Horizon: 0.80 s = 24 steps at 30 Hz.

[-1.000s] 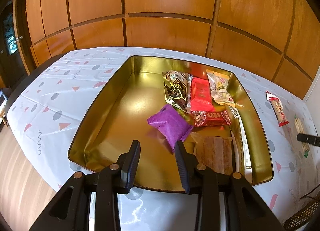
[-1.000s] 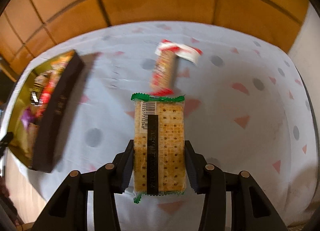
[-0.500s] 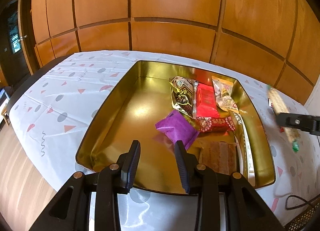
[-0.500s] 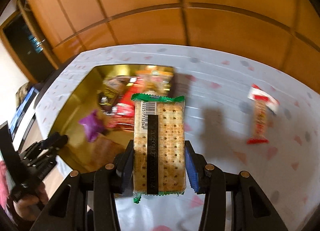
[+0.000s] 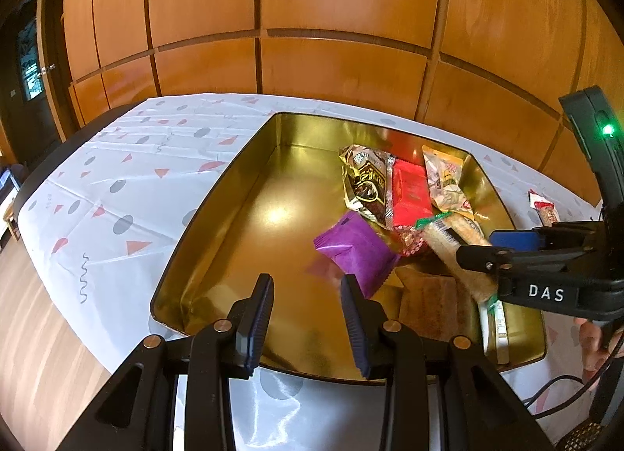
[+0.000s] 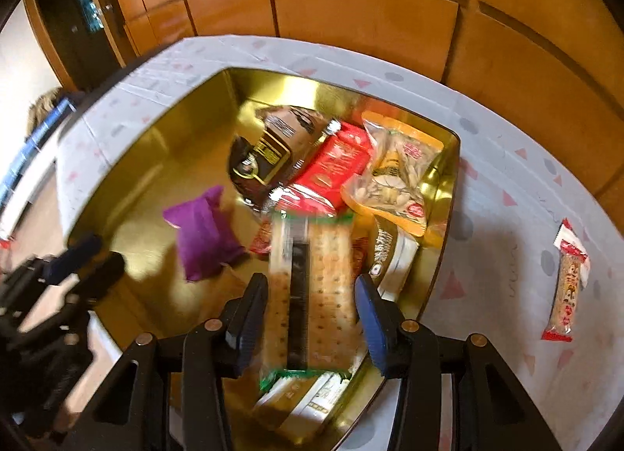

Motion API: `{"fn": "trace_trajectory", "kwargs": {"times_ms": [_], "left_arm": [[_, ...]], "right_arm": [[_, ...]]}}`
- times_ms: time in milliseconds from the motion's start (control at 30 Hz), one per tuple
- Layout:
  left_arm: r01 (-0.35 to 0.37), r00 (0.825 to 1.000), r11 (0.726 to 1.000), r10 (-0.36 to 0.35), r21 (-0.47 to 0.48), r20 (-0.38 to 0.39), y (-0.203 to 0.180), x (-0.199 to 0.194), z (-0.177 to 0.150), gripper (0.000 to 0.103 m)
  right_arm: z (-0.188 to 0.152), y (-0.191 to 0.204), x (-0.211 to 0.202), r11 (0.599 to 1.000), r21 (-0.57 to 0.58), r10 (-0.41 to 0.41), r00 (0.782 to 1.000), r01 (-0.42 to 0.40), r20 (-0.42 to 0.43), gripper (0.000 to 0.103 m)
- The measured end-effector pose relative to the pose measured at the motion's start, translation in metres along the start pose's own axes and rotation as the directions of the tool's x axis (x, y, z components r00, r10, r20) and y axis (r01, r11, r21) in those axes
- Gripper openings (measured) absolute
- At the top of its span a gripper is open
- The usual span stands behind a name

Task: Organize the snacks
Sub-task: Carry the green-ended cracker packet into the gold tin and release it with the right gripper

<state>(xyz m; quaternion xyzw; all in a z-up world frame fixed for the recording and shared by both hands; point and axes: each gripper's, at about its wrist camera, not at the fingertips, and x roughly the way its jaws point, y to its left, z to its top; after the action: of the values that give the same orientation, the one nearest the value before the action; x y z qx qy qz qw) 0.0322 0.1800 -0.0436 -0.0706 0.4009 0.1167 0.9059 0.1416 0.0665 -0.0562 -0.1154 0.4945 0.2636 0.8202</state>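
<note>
A gold tin [image 5: 218, 217] sits on the patterned tablecloth and holds several snacks: a purple packet [image 5: 353, 252], a red packet [image 5: 409, 193], a dark gold packet [image 5: 364, 181] and a nut bag [image 5: 444, 181]. My right gripper [image 6: 312, 306] has its jaws slightly parted around a cracker pack [image 6: 312, 295], blurred, over the tin's right side [image 6: 444, 224]; it also shows in the left wrist view [image 5: 452, 248]. My left gripper [image 5: 306, 318] is open and empty above the tin's near rim.
A red-and-white snack bar [image 6: 567, 283] lies on the tablecloth right of the tin. Wooden wall panels stand behind the table. A cable [image 5: 557, 404] runs at the near right corner. Wooden floor lies left of the table.
My right gripper has carried the cracker pack from over the tablecloth to above the tin's right side, and its jaws have loosened. My left gripper has barely moved.
</note>
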Motion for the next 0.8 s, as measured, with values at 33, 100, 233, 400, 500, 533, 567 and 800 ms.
{"fn": "trace_trajectory", "kwargs": {"times_ms": [33, 100, 233, 400, 500, 533, 567, 800], "left_arm": [[-0.001, 1.0, 1.0, 0.001, -0.002, -0.002, 0.0, 0.001, 0.0, 0.036], [-0.003, 1.0, 1.0, 0.003, -0.004, -0.001, 0.0, 0.0, 0.0, 0.036], [-0.003, 1.0, 1.0, 0.003, 0.003, 0.001, -0.004, -0.001, 0.0, 0.036], [-0.001, 1.0, 1.0, 0.001, 0.016, 0.001, -0.008, -0.004, -0.001, 0.036], [0.001, 1.0, 1.0, -0.001, 0.022, 0.005, -0.011, -0.006, 0.001, 0.036], [0.0, 1.0, 1.0, -0.001, 0.025, 0.006, -0.012, -0.006, 0.001, 0.036], [0.002, 1.0, 1.0, -0.002, 0.027, 0.007, -0.013, -0.007, 0.001, 0.036], [0.006, 1.0, 0.999, -0.007, 0.052, 0.025, -0.021, -0.015, 0.002, 0.036]], "right_arm": [[0.0, -0.001, 0.001, 1.0, 0.001, -0.002, 1.0, 0.002, 0.0, 0.048], [-0.001, -0.003, 0.002, 1.0, 0.012, -0.005, 1.0, 0.005, 0.0, 0.048], [-0.005, -0.006, -0.004, 1.0, 0.006, -0.005, 1.0, 0.005, 0.017, 0.048], [-0.011, -0.009, -0.011, 0.999, 0.029, 0.014, 1.0, -0.015, 0.027, 0.048], [-0.012, -0.014, -0.021, 0.998, 0.053, 0.037, 0.998, -0.04, 0.059, 0.048], [-0.012, -0.017, -0.027, 0.996, 0.065, 0.052, 0.996, -0.057, 0.077, 0.048], [-0.012, -0.02, -0.033, 0.995, 0.073, 0.059, 0.994, -0.066, 0.092, 0.049], [-0.018, -0.043, -0.069, 0.99, 0.123, 0.044, 0.982, -0.067, 0.186, 0.057]]}}
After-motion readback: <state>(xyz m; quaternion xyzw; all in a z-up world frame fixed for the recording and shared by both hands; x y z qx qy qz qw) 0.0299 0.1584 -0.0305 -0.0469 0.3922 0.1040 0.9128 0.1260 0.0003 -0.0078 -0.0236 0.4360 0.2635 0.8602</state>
